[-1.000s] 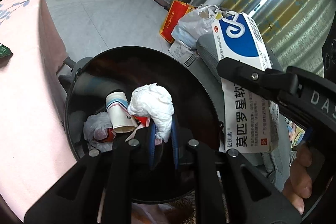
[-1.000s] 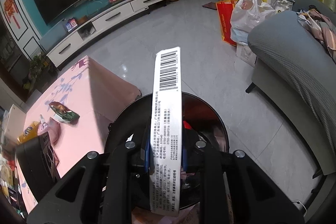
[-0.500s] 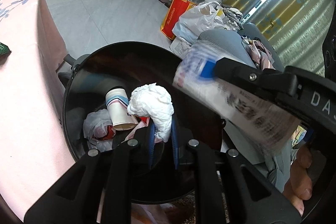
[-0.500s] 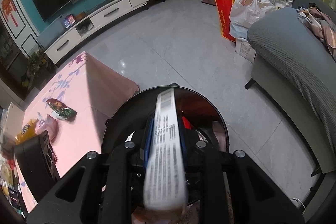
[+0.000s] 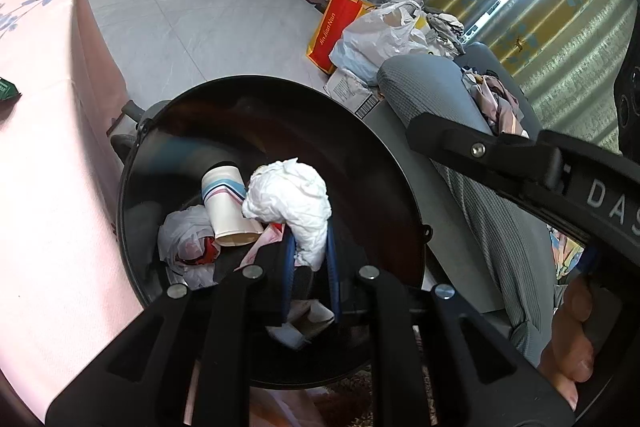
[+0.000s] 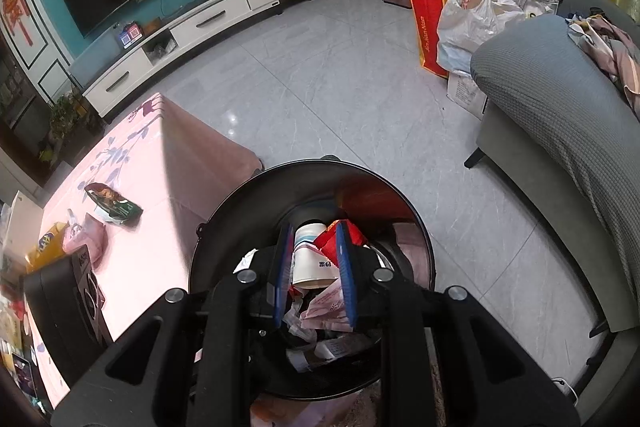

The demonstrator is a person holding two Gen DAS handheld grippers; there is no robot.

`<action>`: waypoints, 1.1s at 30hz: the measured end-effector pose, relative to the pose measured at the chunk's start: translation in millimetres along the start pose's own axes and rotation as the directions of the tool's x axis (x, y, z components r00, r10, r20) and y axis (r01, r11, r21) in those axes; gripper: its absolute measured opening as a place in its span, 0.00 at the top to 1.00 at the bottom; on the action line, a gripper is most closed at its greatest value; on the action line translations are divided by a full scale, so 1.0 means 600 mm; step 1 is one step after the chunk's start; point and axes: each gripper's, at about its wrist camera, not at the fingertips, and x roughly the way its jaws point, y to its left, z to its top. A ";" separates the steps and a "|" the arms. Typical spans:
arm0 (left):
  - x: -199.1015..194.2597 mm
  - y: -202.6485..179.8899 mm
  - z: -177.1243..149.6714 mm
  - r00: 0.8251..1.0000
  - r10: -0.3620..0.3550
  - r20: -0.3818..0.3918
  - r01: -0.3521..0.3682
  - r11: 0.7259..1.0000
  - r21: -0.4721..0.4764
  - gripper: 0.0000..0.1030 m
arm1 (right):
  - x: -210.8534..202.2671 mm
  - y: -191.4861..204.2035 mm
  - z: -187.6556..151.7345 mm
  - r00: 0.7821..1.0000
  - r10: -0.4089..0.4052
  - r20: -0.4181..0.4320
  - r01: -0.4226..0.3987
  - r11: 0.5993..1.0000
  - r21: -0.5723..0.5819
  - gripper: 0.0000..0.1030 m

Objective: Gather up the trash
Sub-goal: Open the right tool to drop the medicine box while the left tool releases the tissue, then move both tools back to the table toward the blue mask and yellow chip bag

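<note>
A round black trash bin [image 5: 384, 155] stands on the floor beside the pink table; it also shows in the right wrist view [image 6: 224, 223]. My left gripper [image 5: 309, 247] is shut on a crumpled white tissue [image 5: 292, 199] and holds it over the bin's opening. Inside the bin lie a paper cup [image 5: 226, 203], a white plastic bag [image 5: 180, 239] and other wrappers. My right gripper [image 6: 312, 259] is open and empty above the bin; the paper cup [image 6: 310, 255] and a red wrapper [image 6: 332, 239] show between its fingers. The right gripper's body [image 5: 520, 163] crosses the left wrist view.
A pink table [image 6: 136, 171] to the left carries a green snack packet [image 6: 112, 197], a pink pouch [image 6: 86, 237] and a black device [image 6: 60, 307]. A grey sofa [image 6: 560, 107] is on the right. An orange bag [image 6: 428, 23] and white plastic bags [image 6: 468, 15] stand on the floor beyond.
My right gripper let go of the white and blue medicine box, which tipped and dropped into the bin; its jaws now stand open. The left gripper still holds the tissue.
</note>
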 end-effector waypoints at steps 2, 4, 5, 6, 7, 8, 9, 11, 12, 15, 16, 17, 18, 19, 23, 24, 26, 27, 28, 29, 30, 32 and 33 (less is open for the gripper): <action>-0.001 0.002 0.000 1.000 0.006 0.005 -0.006 1.000 -0.006 0.66 | 0.000 -0.003 0.001 1.000 0.008 -0.003 -0.008 1.000 0.011 0.66; -0.005 0.004 0.000 1.000 0.009 0.013 -0.009 1.000 -0.017 0.48 | 0.000 -0.007 0.001 1.000 0.026 -0.003 -0.026 0.999 0.035 0.53; -0.007 0.004 0.000 1.000 0.007 0.017 -0.006 1.000 -0.021 0.37 | 0.000 -0.009 0.001 0.999 0.035 -0.002 -0.035 0.998 0.048 0.46; -0.011 0.004 0.000 1.000 0.000 0.027 0.001 1.000 -0.024 0.32 | 0.001 -0.012 0.002 0.999 0.049 -0.002 -0.049 0.997 0.067 0.43; -0.015 0.004 0.000 0.999 -0.004 0.037 0.005 1.000 -0.024 0.23 | 0.003 -0.016 0.003 0.998 0.061 -0.006 -0.060 0.994 0.088 0.38; -0.021 0.002 0.001 0.999 -0.008 0.049 0.009 1.000 -0.019 0.15 | 0.004 -0.018 0.004 0.998 0.069 -0.009 -0.068 0.992 0.107 0.36; -0.025 0.002 0.002 0.998 -0.006 0.056 0.007 1.000 -0.016 0.13 | 0.004 -0.020 0.005 0.997 0.075 -0.012 -0.073 0.990 0.119 0.35; -0.050 -0.001 0.002 0.995 0.016 0.094 -0.016 1.000 -0.002 0.07 | 0.001 -0.018 0.007 0.996 0.088 -0.004 -0.086 0.987 0.133 0.31; -0.063 0.001 0.002 0.993 0.028 0.113 -0.028 1.000 -0.004 0.06 | -0.001 -0.014 0.006 0.996 0.093 0.004 -0.093 0.987 0.130 0.30; -0.124 0.019 -0.009 0.976 0.082 0.202 -0.070 0.996 -0.062 0.03 | -0.009 0.002 0.004 0.996 0.088 0.030 -0.091 0.991 0.097 0.20; -0.142 0.024 -0.012 0.970 0.099 0.221 -0.083 0.993 -0.078 0.03 | -0.011 0.007 0.003 0.996 0.080 0.037 -0.083 0.993 0.084 0.17; -0.160 0.030 -0.017 0.964 0.117 0.238 -0.097 0.991 -0.094 0.03 | -0.012 0.009 0.002 0.996 0.075 0.042 -0.079 0.994 0.079 0.15; -0.185 0.039 -0.025 0.954 0.146 0.263 -0.120 0.986 -0.114 0.03 | -0.015 0.014 0.001 0.996 0.073 0.049 -0.076 0.995 0.071 0.13; -0.210 0.047 -0.035 0.942 0.176 0.287 -0.146 0.982 -0.122 0.03 | -0.018 0.018 0.000 0.995 0.077 0.057 -0.081 0.995 0.065 0.11; -0.319 0.096 -0.100 0.844 0.364 0.393 -0.289 0.927 -0.238 0.03 | -0.031 0.031 -0.006 0.990 0.112 0.086 -0.115 0.993 0.031 0.05; -0.337 0.105 -0.110 0.827 0.398 0.396 -0.311 0.912 -0.266 0.03 | -0.036 0.039 -0.010 0.988 0.121 0.094 -0.122 0.993 0.004 0.05; -0.390 0.134 -0.135 0.773 0.492 0.401 -0.367 0.862 -0.351 0.03 | -0.046 0.054 -0.016 0.985 0.125 0.123 -0.121 0.992 -0.036 0.03; -0.414 0.145 -0.144 0.745 0.528 0.408 -0.379 0.838 -0.393 0.03 | -0.050 0.059 -0.018 0.983 0.121 0.138 -0.115 0.992 -0.053 0.03; -0.436 0.154 -0.155 0.721 0.557 0.413 -0.383 0.816 -0.433 0.03 | -0.054 0.065 -0.021 0.981 0.112 0.155 -0.102 0.992 -0.071 0.03; -0.457 0.165 -0.167 0.699 0.583 0.415 -0.383 0.795 -0.471 0.03 | -0.058 0.070 -0.024 0.980 0.103 0.173 -0.089 0.992 -0.087 0.03; -0.478 0.174 -0.175 0.679 0.605 0.415 -0.382 0.774 -0.505 0.03 | -0.062 0.076 -0.027 0.977 0.095 0.191 -0.076 0.992 -0.103 0.03; -0.524 0.192 -0.202 0.639 0.644 0.421 -0.371 0.738 -0.564 0.03 | -0.067 0.085 -0.031 0.974 0.117 0.195 -0.094 0.988 -0.122 0.03; -0.538 0.199 -0.210 0.629 0.651 0.426 -0.365 0.730 -0.578 0.03 | -0.066 0.086 -0.030 0.973 0.142 0.184 -0.121 0.985 -0.124 0.03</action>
